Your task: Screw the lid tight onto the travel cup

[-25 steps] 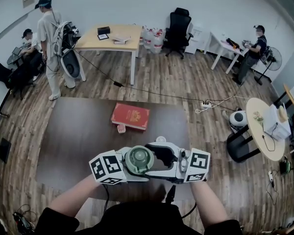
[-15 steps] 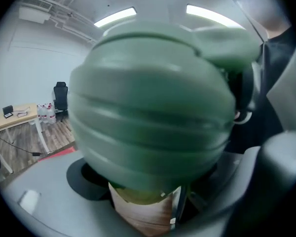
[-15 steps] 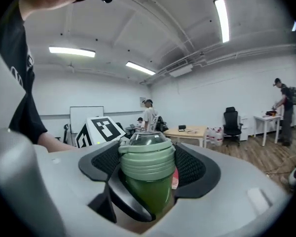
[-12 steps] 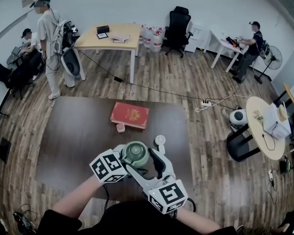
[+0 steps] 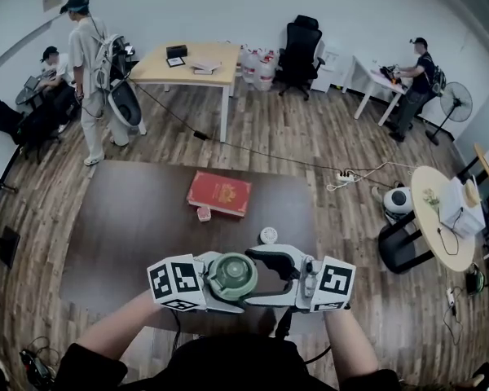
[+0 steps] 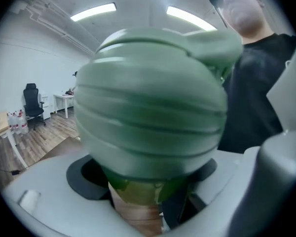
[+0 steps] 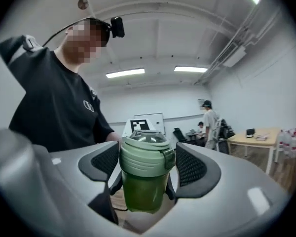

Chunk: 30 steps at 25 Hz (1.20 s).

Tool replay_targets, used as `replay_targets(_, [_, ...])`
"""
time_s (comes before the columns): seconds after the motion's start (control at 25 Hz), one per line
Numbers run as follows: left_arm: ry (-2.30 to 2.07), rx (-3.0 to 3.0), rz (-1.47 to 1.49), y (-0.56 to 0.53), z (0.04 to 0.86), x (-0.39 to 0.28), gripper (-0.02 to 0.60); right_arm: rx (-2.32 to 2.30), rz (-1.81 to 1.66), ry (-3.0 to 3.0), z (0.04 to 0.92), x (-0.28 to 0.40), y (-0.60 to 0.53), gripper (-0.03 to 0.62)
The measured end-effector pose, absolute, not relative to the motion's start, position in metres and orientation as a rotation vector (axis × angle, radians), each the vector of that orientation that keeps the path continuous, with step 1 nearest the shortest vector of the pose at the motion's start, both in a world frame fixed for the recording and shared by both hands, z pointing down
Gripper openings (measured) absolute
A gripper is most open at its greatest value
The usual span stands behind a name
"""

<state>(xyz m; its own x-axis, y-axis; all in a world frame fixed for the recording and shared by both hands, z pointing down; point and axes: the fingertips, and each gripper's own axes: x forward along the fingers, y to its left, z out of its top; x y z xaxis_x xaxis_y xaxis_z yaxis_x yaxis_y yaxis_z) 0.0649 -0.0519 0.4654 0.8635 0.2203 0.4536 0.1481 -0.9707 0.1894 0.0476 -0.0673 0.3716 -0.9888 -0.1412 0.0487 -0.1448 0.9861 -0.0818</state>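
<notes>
The lid (image 7: 145, 154) already sits level on the travel cup (image 7: 140, 194), and the right gripper view shows no gap at the seam. Seating and at least part of the threading therefore look done. What probably remains is the last tightening turn, since no view shows how tight the lid is.

The cup is held close in front of the person, over the near edge of the dark surface (image 5: 130, 226), between the two tools.

The left hand-held gripper (image 6: 147, 196) comes in from the left. Its jaws are partly apart and clamped on the green cup body just under the lid, so it serves as the anchor.

The right hand-held gripper (image 7: 145, 168) comes in level from the right. Its jaws are about as wide as the lid, with the ribbed pads (image 7: 190, 168) against the lid's sides. I read this as a grip on the lid, ready to twist.

Farther along the surface lie a small white round piece (image 5: 267, 235), then a tiny pale object (image 5: 202, 213), and beyond them a red book (image 5: 220, 194). All three are well apart from the cup.
</notes>
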Motion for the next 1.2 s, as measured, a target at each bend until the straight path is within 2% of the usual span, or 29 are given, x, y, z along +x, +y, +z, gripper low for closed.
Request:
replay_targets(0.12, [0.335, 2.883, 0.741, -0.041, 0.464, 0.068, 0.411, 0.007, 0.174, -3.088, 0.371, 0.043, -0.06, 0.374])
replay_targets(0.24, [0.245, 2.891, 0.721, -0.051, 0.462, 0.067, 0.411, 0.056, 0.205, -3.111, 0.367, 0.04, -0.067, 0.373])
replay_targets(0.4, [-0.001, 2.905, 0.77, -0.079, 0.477, 0.057, 0.408, 0.43, 0.148, -3.031, 0.379, 0.028, -0.081, 0.367])
replay_targets(0.6, [-0.205, 2.847, 0.761, -0.105, 0.493, 0.051, 0.408, 1.077, 0.293, -2.815, 0.396, 0.021, -0.103, 0.367])
replay_targets(0.8, [-0.308, 2.878, 0.74, -0.119, 0.488, 0.056, 0.408, 1.327, 0.285, -2.682, 0.393, 0.024, -0.111, 0.368])
replay_targets(0.92, [-0.266, 2.86, 0.691, -0.12, 0.485, 0.056, 0.411, 1.255, 0.232, -2.727, 0.389, 0.021, -0.111, 0.371])
replay_targets(1.2, [0.02, 2.881, 0.674, -0.093, 0.469, 0.047, 0.411, 0.561, 0.041, -2.972, 0.37, 0.026, -0.093, 0.371])
